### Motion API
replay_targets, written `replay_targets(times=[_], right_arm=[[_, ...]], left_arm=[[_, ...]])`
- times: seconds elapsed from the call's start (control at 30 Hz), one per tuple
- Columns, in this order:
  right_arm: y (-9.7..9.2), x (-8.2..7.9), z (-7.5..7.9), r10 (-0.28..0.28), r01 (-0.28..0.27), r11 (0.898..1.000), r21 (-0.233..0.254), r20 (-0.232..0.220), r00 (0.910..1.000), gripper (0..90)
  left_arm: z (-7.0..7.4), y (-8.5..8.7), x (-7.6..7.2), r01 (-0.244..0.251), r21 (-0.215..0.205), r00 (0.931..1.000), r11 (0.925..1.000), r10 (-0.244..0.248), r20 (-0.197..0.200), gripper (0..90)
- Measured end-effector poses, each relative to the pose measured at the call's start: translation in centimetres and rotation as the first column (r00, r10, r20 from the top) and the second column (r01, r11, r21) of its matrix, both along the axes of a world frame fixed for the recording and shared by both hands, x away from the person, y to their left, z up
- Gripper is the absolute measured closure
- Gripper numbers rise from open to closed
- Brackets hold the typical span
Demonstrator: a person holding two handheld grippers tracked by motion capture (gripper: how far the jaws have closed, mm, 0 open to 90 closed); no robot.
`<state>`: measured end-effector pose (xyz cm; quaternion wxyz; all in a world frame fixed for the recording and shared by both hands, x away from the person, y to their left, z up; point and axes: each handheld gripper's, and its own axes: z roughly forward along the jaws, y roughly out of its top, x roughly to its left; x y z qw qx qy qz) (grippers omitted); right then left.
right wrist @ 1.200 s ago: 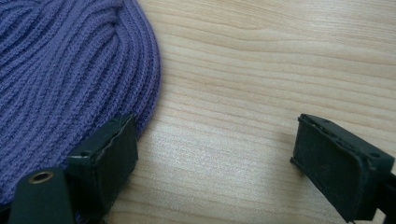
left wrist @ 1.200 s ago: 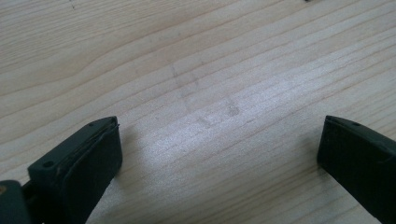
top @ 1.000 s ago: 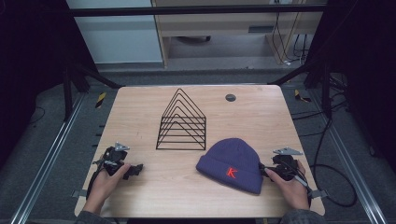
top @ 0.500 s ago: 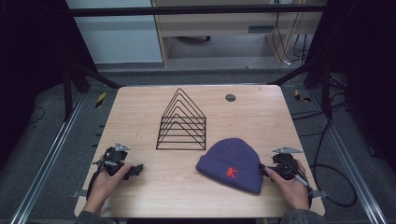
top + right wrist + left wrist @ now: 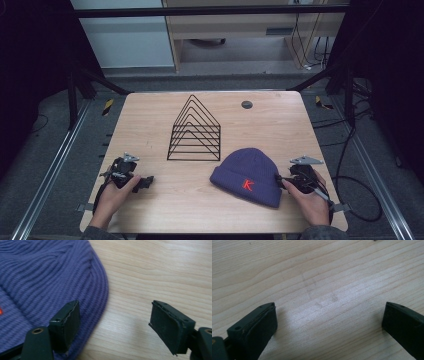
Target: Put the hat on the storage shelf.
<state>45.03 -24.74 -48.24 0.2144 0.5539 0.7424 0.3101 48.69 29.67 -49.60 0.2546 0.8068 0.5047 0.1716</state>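
A purple knit beanie (image 5: 247,175) with a red K lies flat on the wooden table (image 5: 280,125) at the front right. My right gripper (image 5: 284,183) rests at the beanie's right edge, open; in the right gripper view its left jaw sits over the ribbed beanie (image 5: 45,280) and its right jaw over bare wood, so the right gripper (image 5: 115,327) straddles the hat's rim. My left gripper (image 5: 142,182) lies on the table at the front left, open, and the left gripper (image 5: 329,325) has only bare wood between its jaws.
A black wire rack (image 5: 196,131) of nested triangles stands mid-table behind the beanie. A small dark round disc (image 5: 246,104) lies near the far edge. Cables (image 5: 345,165) trail off the table's right side.
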Motion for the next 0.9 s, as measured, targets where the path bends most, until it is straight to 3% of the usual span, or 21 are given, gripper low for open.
replay_targets(times=[0.17,0.3,0.47,0.67,0.9], right_arm=[[1.5,0.8,0.8,0.057,-0.057,0.997,-0.05,-0.009,0.9983,25.7],[3.0,2.6,2.3,0.15,-0.152,0.986,-0.069,-0.032,0.9882,25.0],[3.4,4.8,3.6,0.185,-0.188,0.98,-0.057,-0.055,0.9812,24.0],[3.8,7.7,4.5,0.229,-0.235,0.972,-0.031,-0.131,0.9647,38.0],[4.3,9.1,4.7,0.235,-0.24,0.971,-0.02,-0.144,0.9613,50.1]], left_arm=[[0.0,-0.1,-0.1,0.004,-0.006,1.0,1.0,-0.004,0.004,0.0],[0.0,-0.2,-0.1,0.013,-0.004,0.9999,0.9999,-0.013,0.002,0.0],[0.0,-0.3,-0.1,0.018,-0.004,0.9998,0.9998,-0.018,0.002,0.0],[0.0,-0.3,0.0,0.021,-0.002,0.9998,0.9998,-0.021,0.004,0.0],[0.0,-0.3,0.0,0.025,-0.002,0.9997,0.9997,-0.025,0.004,0.0]])
